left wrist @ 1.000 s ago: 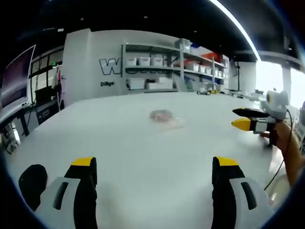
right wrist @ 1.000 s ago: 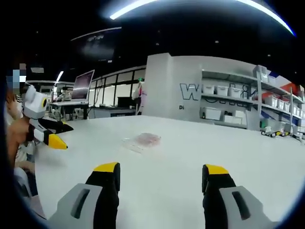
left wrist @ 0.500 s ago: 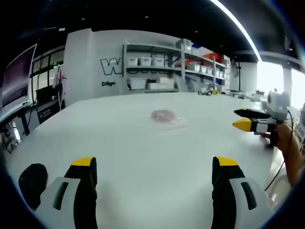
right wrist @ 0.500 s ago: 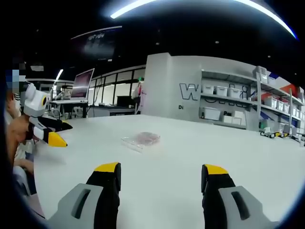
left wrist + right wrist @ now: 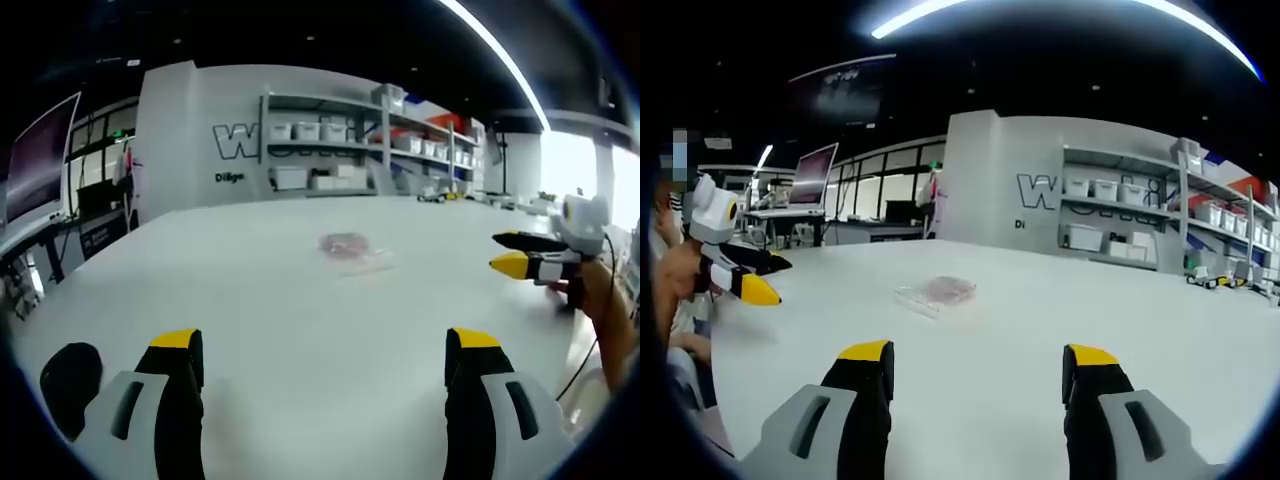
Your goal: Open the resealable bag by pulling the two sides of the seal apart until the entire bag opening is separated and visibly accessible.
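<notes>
Bright ceiling light strips point(image 5: 495, 55) glare above a dark ceiling, the white bench point(image 5: 990, 340) is evenly lit, and fisheye bending softens the edges.

white table point(image 5: 300, 330), grey shelving point(image 5: 340, 150), ceiling light strip point(image 5: 1040, 8).

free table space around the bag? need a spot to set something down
Bare white table runs from the left hand-held gripper up to the resealable bag, and past the bag toward the shelving. Likewise ahead of the right hand-held gripper. No crowded spot on the tabletop.
</notes>
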`<action>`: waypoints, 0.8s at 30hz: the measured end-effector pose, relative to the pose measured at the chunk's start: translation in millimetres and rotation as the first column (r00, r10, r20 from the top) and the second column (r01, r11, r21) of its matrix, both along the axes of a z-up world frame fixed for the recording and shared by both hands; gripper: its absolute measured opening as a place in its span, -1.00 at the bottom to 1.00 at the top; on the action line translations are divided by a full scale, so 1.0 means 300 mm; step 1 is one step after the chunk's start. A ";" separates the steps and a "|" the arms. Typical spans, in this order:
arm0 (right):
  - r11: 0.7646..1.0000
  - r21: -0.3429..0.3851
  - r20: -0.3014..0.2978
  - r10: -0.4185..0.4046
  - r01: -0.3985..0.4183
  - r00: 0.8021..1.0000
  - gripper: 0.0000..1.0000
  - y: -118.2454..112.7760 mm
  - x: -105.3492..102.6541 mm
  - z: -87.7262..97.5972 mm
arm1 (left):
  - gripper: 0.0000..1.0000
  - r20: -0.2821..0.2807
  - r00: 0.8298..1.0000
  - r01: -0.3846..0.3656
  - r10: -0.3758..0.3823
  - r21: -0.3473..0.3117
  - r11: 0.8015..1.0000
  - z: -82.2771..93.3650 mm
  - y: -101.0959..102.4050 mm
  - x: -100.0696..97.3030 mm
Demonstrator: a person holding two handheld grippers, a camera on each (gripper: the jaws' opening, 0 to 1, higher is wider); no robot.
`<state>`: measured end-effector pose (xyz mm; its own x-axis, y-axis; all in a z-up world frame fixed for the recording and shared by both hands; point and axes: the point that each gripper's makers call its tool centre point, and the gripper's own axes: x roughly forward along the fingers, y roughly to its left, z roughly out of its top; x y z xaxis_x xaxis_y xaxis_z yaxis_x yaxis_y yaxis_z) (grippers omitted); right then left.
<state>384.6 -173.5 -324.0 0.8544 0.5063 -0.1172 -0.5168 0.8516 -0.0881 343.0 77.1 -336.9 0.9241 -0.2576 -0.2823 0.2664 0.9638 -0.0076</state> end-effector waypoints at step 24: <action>1.000 0.012 0.006 -0.005 0.005 1.000 0.38 -0.011 0.015 0.002 | 0.99 0.005 1.000 0.000 0.000 -0.001 1.000 -0.003 0.000 0.001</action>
